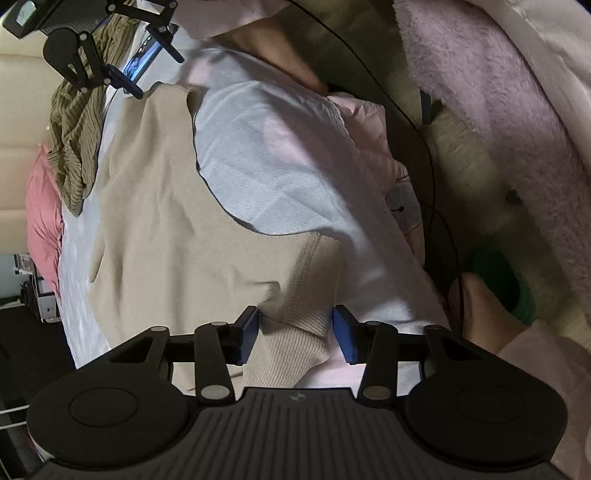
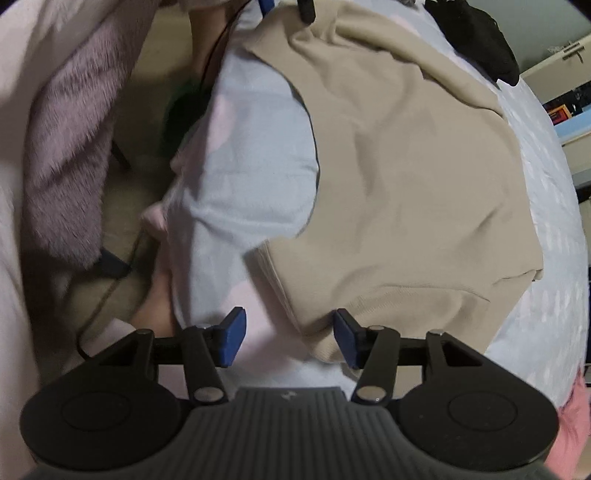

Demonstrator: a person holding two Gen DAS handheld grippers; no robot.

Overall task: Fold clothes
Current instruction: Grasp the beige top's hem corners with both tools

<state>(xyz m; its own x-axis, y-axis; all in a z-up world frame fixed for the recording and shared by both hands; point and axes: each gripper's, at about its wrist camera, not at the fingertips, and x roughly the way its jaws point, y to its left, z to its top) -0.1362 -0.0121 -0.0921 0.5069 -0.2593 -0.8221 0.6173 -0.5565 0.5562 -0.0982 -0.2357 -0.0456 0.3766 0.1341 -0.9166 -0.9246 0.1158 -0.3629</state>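
A beige sweater (image 1: 155, 221) lies spread on the light blue bed sheet (image 1: 280, 155). In the left wrist view, my left gripper (image 1: 295, 334) hangs low over the sweater's ribbed cuff (image 1: 295, 332). The cuff lies between the blue pads (image 1: 247, 332), and the jaws stand apart without pinching it. In the right wrist view, my right gripper (image 2: 290, 338) is open over the sheet. A ribbed corner of the sweater (image 2: 388, 184) lies close to its right pad (image 2: 347, 339). The right gripper (image 1: 153, 70) also shows at the top left of the left wrist view.
An olive striped garment (image 1: 77, 129) and a pink pillow (image 1: 44, 206) lie at the sweater's far side. A fluffy mauve blanket (image 1: 498, 110) hangs beside the bed, with a black cable (image 1: 432, 166) along it. A black garment (image 2: 476, 33) lies at the top right.
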